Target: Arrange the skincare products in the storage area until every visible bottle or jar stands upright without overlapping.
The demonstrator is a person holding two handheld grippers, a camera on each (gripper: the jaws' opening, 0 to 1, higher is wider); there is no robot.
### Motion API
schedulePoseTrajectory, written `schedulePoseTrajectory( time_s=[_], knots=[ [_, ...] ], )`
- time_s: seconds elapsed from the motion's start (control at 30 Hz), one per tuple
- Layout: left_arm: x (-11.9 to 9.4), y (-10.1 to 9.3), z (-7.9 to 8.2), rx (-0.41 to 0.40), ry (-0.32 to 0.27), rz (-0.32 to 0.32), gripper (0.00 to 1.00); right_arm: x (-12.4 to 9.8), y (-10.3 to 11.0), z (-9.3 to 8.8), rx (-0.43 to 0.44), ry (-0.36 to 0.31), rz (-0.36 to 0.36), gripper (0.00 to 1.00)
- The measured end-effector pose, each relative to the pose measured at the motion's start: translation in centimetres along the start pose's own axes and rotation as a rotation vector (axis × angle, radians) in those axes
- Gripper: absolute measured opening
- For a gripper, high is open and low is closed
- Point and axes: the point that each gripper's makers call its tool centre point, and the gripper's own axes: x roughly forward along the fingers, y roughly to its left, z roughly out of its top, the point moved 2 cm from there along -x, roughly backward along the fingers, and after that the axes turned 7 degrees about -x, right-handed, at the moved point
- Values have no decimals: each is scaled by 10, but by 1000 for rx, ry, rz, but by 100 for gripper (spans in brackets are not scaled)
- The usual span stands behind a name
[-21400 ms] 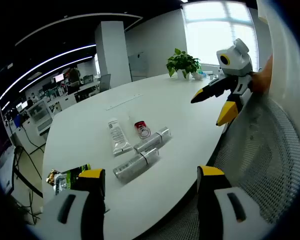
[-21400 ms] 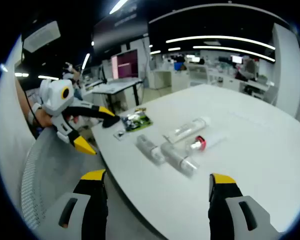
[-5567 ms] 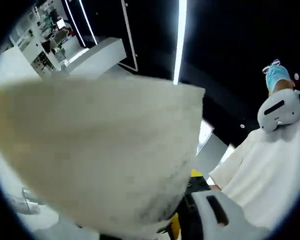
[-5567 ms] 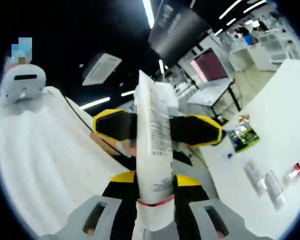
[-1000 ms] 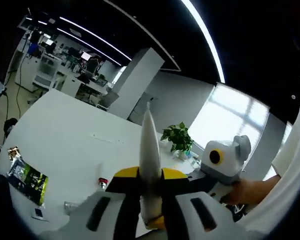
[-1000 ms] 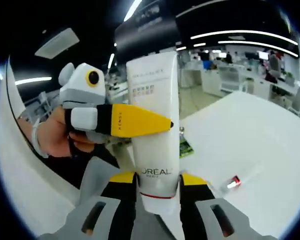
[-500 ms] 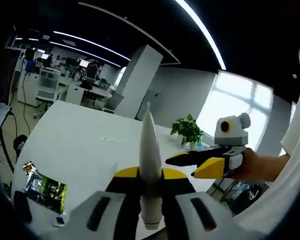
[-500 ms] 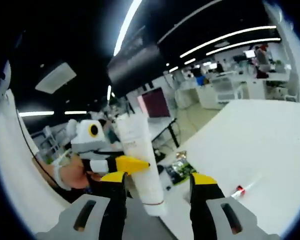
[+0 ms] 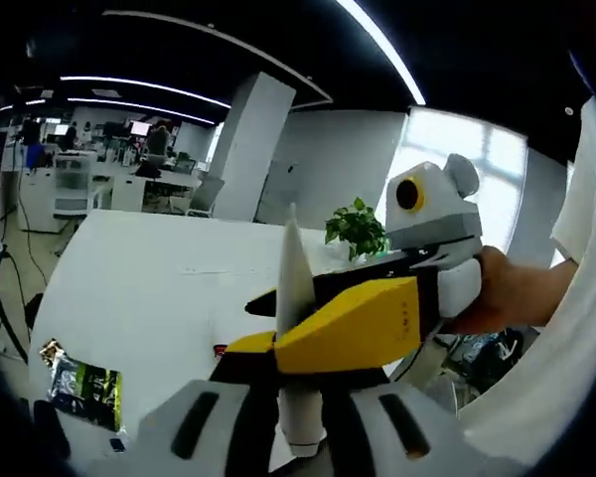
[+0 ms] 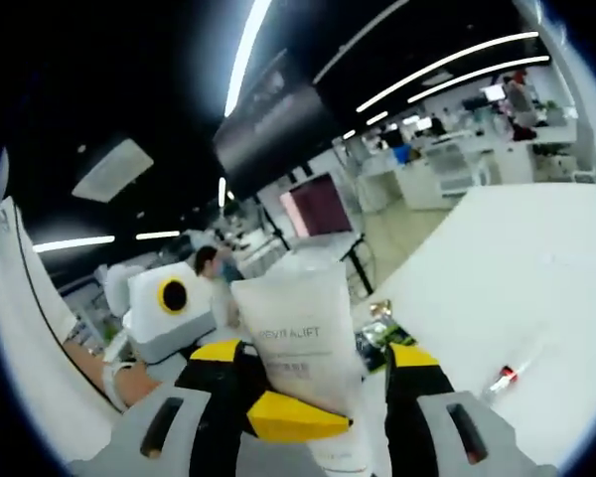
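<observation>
A white tube marked REVITALIFT (image 10: 303,338) is held up in the air, and my left gripper (image 9: 298,343) is shut on its lower part. In the left gripper view the tube (image 9: 294,268) shows edge-on as a thin blade. My right gripper (image 10: 316,358) is open, with one jaw on each side of the tube and a gap at its right jaw. In the left gripper view the right gripper (image 9: 268,331) comes in from the right, held by a hand (image 9: 507,293). In the right gripper view the left gripper (image 10: 308,417) crosses the tube low down.
Below lies a white table (image 9: 139,288) with a green packet (image 9: 84,380) near its edge and a red-capped item (image 10: 507,378) further in. A potted plant (image 9: 358,227) stands at the far side. Office desks and screens fill the background.
One second ago my right gripper was shut on the tube; it let go and has now moved back in, its open jaws straddling the tube. The left gripper keeps its hold.
</observation>
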Motion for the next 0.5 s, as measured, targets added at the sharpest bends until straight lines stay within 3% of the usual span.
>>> schedulePoseTrajectory(
  time_s=[0.1,0.37,0.5],
  knots=[
    [5,-4,-1,25,17,9,9,-1,-2,-1,-17,1,-12,47],
    [14,-10,0,-58,7,-24,11,-13,-12,1,-114,-1,-88,38],
    [18,-13,2,-12,0,-31,12,-17,-14,3,-140,-4,-82,36]
  ],
)
